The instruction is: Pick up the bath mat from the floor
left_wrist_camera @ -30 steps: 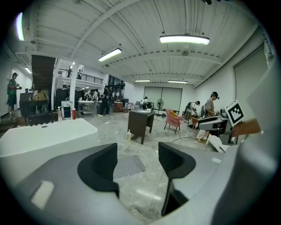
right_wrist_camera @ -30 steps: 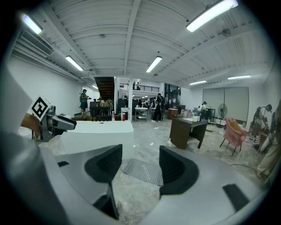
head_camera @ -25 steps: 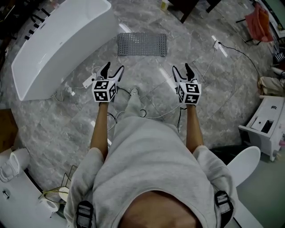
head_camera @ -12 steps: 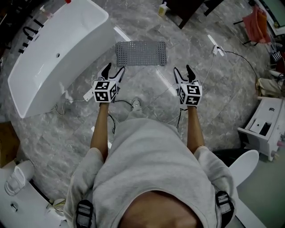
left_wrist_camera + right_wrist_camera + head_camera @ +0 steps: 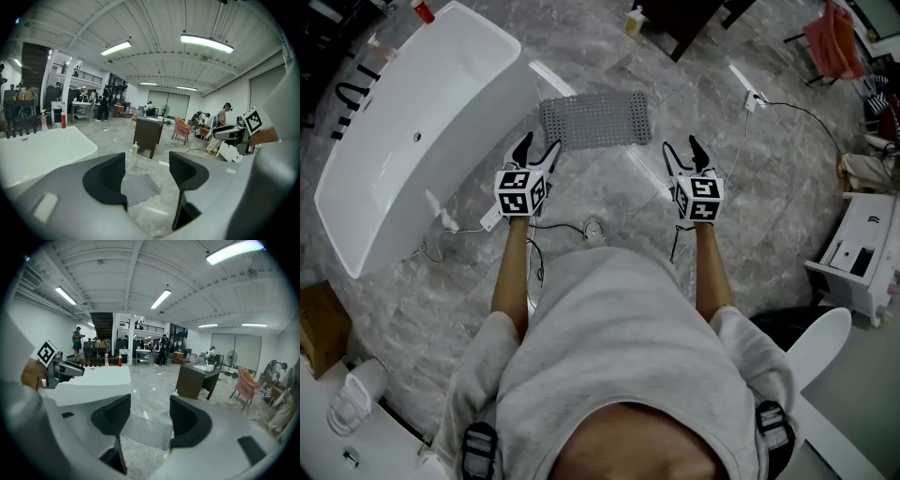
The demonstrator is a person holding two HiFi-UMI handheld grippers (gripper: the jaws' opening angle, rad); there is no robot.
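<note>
My left claw and right claw both hang open, empty. The bath mat lies flat on the floor, upper centre, beside the tub. It looks thin, floppy and light; I'd pinch its near corners.

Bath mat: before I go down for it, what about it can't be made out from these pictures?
- Left gripper view: the bath mat shows only between the open left claw jaws; its left part is behind the left jaw.
- Right gripper view: both mat ends run partly behind the open right claw jaws.
- Head view: the mat is too small to tell its thickness or whether it sticks to the floor.
</note>
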